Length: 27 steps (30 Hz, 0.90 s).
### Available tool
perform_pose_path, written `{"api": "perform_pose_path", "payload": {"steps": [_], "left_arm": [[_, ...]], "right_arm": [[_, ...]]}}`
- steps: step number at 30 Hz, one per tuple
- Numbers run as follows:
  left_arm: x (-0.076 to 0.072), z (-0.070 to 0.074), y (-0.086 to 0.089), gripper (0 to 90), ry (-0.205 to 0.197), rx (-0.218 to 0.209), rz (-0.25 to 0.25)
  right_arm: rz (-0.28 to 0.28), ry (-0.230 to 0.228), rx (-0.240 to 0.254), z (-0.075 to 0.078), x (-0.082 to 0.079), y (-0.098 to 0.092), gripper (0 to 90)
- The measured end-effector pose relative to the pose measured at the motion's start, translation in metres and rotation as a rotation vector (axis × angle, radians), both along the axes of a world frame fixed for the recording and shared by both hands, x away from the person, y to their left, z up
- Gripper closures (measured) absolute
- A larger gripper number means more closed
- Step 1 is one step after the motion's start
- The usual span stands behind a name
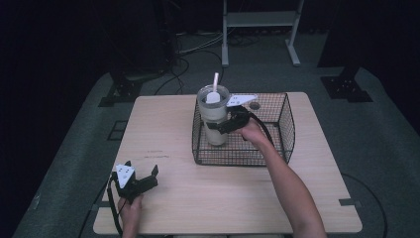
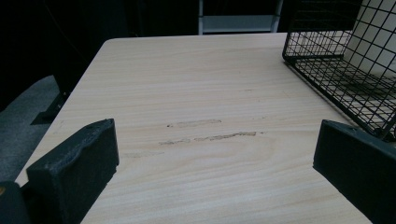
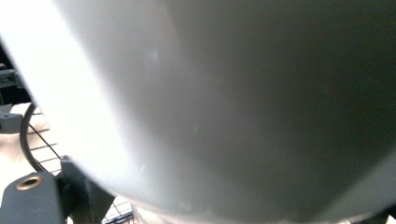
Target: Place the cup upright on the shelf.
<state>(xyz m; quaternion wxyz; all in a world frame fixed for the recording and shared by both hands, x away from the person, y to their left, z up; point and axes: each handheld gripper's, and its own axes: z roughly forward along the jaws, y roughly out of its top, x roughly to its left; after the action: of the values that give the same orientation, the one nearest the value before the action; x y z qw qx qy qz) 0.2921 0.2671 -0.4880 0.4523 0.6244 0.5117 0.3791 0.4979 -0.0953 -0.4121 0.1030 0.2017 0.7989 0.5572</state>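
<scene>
Near the front left corner of the bench [image 1: 198, 198]: left claw [image 1: 142, 174], black, blocky jaws spread wide apart with nothing between, a grey three-cornered plate on top, a cable trailing off the front edge, held by a hand [image 1: 130, 210] entering from below. In the left gripper view: two matte black, square-ended jaws rising from the bottom corners, bare pale wood between them, fine straight grain, a few faint scuff streaks in the middle of the board.

Bench top: light wood laminate, smooth, rectangular with rounded corners.

Farther back, toward the rear right part of the bench: wire basket [image 1: 277, 148], black, thin metal mesh in a square grid, open-topped, sides flaring slightly outward, corners rounded. In the left gripper view, the basket's [image 2: 327, 70] near corner at upper right, resting flat on the wood.

Inside the basket, at its rear left corner: tall tumbler [image 1: 214, 124], cylindrical, pale and translucent, upright, rim rising above the mesh, clear round lid with a white straw [image 1: 215, 82] standing up through it, tilted slightly.

Right claw [image 1: 225, 124], reaching in over the basket's rim from the right, forearm [image 1: 292, 193] crossing the front right of the bench, jaws clamped on the tumbler's middle, grey plate on top. In the right gripper view: the tumbler's [image 3: 233, 107] smooth curved wall, blurred and close, grey-white; a strip of mesh and wood at lower left.
</scene>
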Motion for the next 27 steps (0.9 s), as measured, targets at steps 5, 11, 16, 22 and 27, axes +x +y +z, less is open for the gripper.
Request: {"api": "perform_pose_path", "payload": {"steps": [5,11,16,22,27], "left_arm": [[0.0,0.0,0.0,0.0,0.0,0.0,0.0],[0.0,0.0,0.0,0.0,-0.001,-0.003,0.0],[0.0,0.0,-0.001,0.0,-0.001,-0.002,-0.001],[0.0,0.0,-0.001,0.0,-0.001,0.001,-0.002],[0.0,0.0,-0.001,0.0,-0.005,-0.003,-0.001]], "right_arm": [[0.019,0.018,-0.005,-0.007,0.004,0.001,9.2],[0.03,0.024,-0.034,-0.012,0.007,0.001,9.2],[0.04,0.026,-0.053,-0.015,0.008,0.001,9.2],[0.029,0.018,-0.048,-0.018,0.01,-0.002,9.1],[0.03,0.008,-0.051,-0.019,0.009,-0.004,9.0]]}}
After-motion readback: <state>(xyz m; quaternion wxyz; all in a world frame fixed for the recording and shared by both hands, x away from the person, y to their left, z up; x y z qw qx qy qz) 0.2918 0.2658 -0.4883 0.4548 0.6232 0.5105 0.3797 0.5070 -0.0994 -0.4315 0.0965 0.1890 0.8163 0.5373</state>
